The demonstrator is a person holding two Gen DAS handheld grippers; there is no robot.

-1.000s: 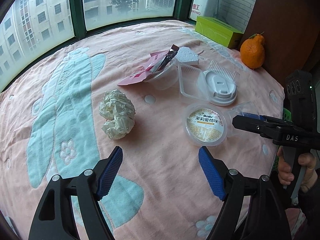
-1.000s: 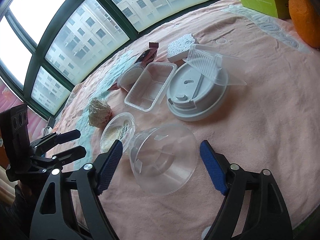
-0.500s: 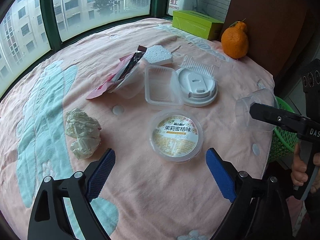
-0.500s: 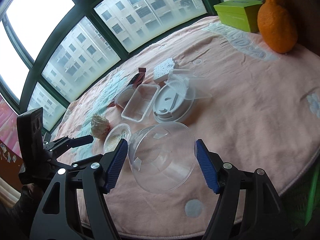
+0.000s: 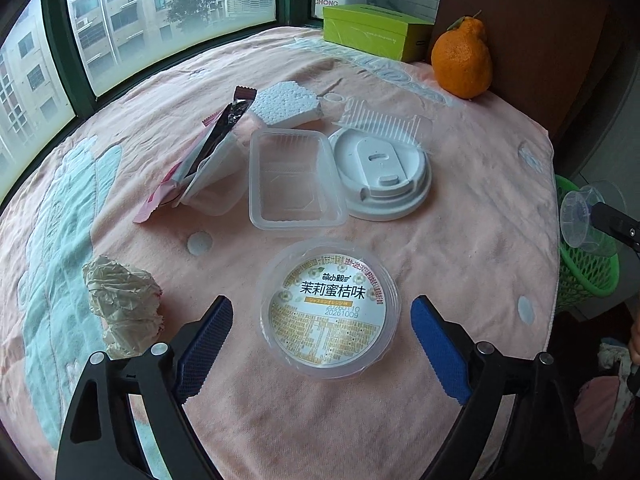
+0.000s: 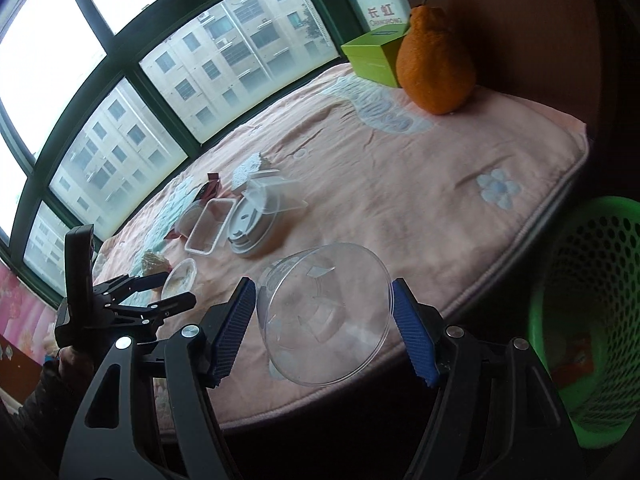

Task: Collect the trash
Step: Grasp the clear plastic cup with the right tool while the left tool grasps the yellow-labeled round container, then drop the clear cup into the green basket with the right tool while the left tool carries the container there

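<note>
- Right gripper (image 6: 322,330) clamps a clear round plastic cup (image 6: 324,314) off the table's near right edge, near the green mesh basket (image 6: 592,320).
- Left gripper (image 5: 320,338), jaws closing, straddles a labelled round plastic lid (image 5: 328,312) without touching it.
- Risk: the thin cup could flex and slip out, missing the basket.

A pink blanket (image 5: 460,240) with pale blue flower patterns bears a clear round tub (image 5: 328,310) with a white and gold label. Behind the tub lie a white lid (image 5: 380,168) and clear tray (image 5: 292,178). Farther back stand an orange fruit (image 5: 462,62) and lime-green box (image 5: 372,32). Beside the blanket's edge stands a bright green mesh basket (image 6: 592,320).
</note>
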